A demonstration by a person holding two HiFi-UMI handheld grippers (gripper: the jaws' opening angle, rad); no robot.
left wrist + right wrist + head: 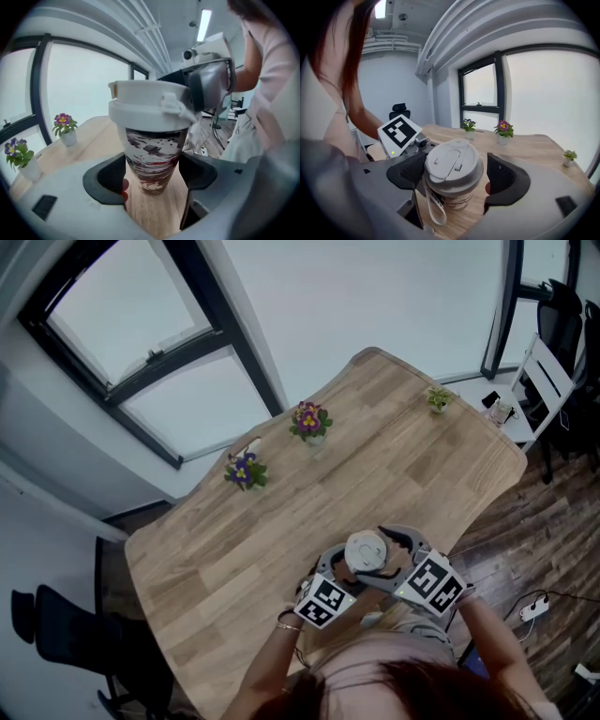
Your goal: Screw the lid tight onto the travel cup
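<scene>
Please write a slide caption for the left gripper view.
Left gripper grips the patterned travel cup under its white lid.

Purple-flowered pot [245, 471] at ten o'clock on wooden table [394, 456], second flower pot [310, 421] at twelve, small green plant [438, 399] at one.

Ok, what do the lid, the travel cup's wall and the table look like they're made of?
The lid looks like matte off-white moulded plastic, with a flip tab. The travel cup has a smooth, glossy wall with a brown-and-white marbled print; plastic or coated paper, I can't tell. The table shows pale wood grain, matte; solid or laminate is unclear.
</scene>
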